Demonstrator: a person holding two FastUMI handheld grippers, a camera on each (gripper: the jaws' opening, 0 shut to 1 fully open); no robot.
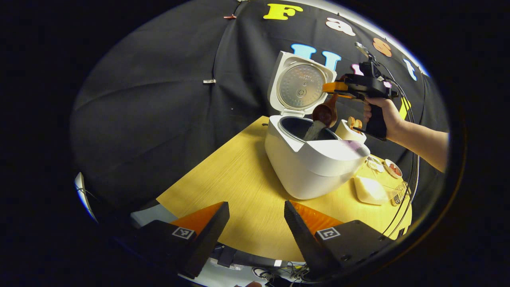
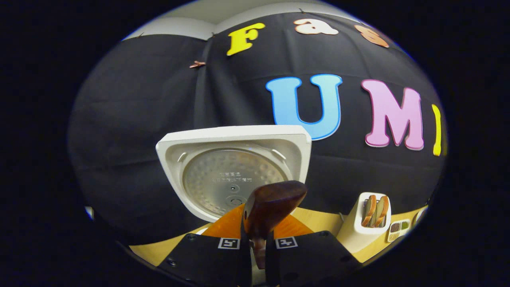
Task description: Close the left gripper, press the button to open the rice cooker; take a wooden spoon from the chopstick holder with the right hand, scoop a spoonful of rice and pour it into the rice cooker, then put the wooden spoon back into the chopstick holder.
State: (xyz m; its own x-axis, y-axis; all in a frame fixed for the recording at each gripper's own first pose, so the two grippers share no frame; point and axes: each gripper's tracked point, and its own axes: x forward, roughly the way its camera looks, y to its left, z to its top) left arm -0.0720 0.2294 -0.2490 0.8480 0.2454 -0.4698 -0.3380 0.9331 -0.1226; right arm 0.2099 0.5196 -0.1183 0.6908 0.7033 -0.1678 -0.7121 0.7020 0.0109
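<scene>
Left gripper view showed the right gripper [image 1: 334, 87] clamped on the wooden spoon [image 1: 324, 113], pouring rice into the open rice cooker [image 1: 314, 159]; left gripper [image 1: 257, 223] stood apart. Advisable: tilt gradually, bowl centred above the pot.

Light falls from above, bright on the tabletop [image 1: 239, 179] and glaring off the rice cooker [image 1: 314, 159]. The cloth wall stays dim. Strong fisheye bending curves every edge; both views look sharp.
</scene>
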